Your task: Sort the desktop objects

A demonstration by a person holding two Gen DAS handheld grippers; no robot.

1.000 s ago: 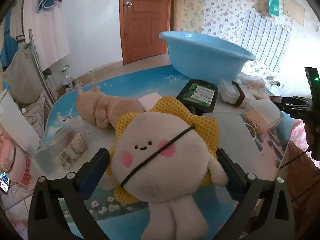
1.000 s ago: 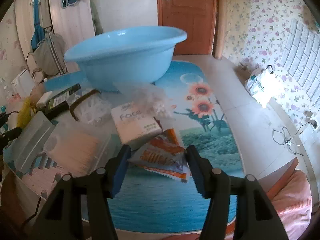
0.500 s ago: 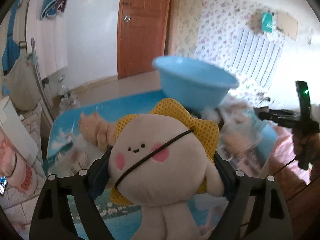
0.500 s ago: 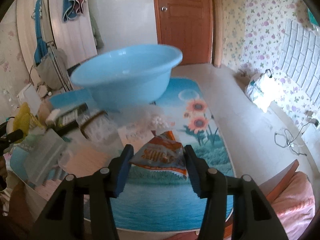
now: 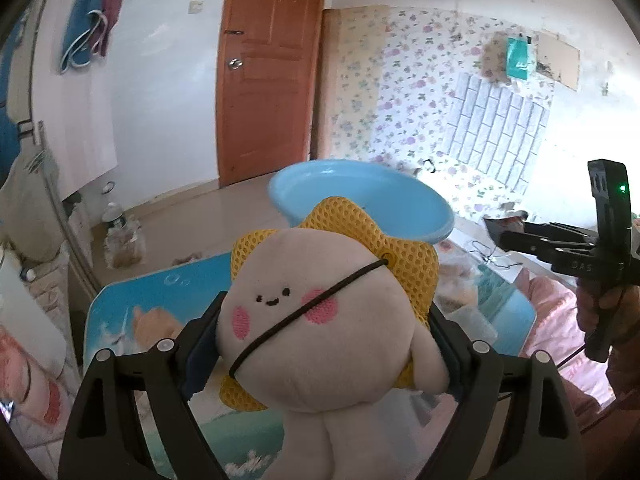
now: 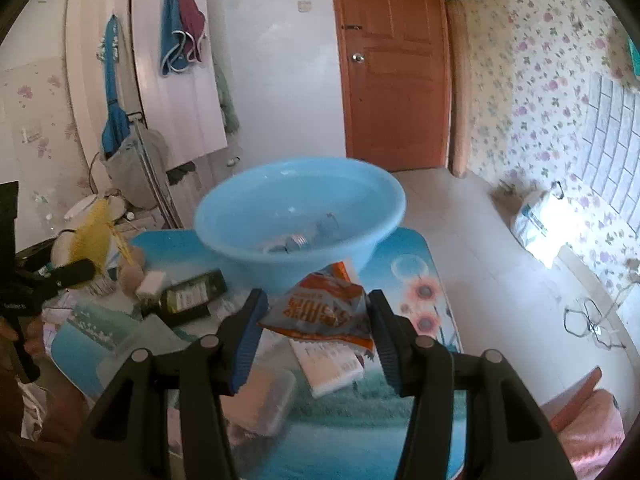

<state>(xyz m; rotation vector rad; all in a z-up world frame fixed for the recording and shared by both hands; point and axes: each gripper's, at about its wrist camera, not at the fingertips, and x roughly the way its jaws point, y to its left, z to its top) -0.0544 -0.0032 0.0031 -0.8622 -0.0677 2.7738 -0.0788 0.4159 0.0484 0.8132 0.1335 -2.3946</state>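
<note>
My left gripper (image 5: 320,344) is shut on a cream plush toy (image 5: 316,320) with pink cheeks and a yellow mesh back, held above the table. My right gripper (image 6: 316,320) is shut on an orange snack packet (image 6: 320,310), lifted above the table in front of the light blue basin (image 6: 300,208). The basin holds a few small items. The basin also shows in the left wrist view (image 5: 360,196), beyond the plush. The right gripper shows at the right edge of the left wrist view (image 5: 496,232).
On the blue picture-print table (image 6: 424,280) lie a dark green bottle (image 6: 188,296), a white tissue pack (image 6: 332,368), a clear plastic box (image 6: 260,404) and a tan plush (image 5: 156,320). A pink bed (image 5: 560,320) lies to the right.
Both grippers have risen from the table with their loads. The plush and the snack packet are now lifted, and the basin's inside has come into view.
</note>
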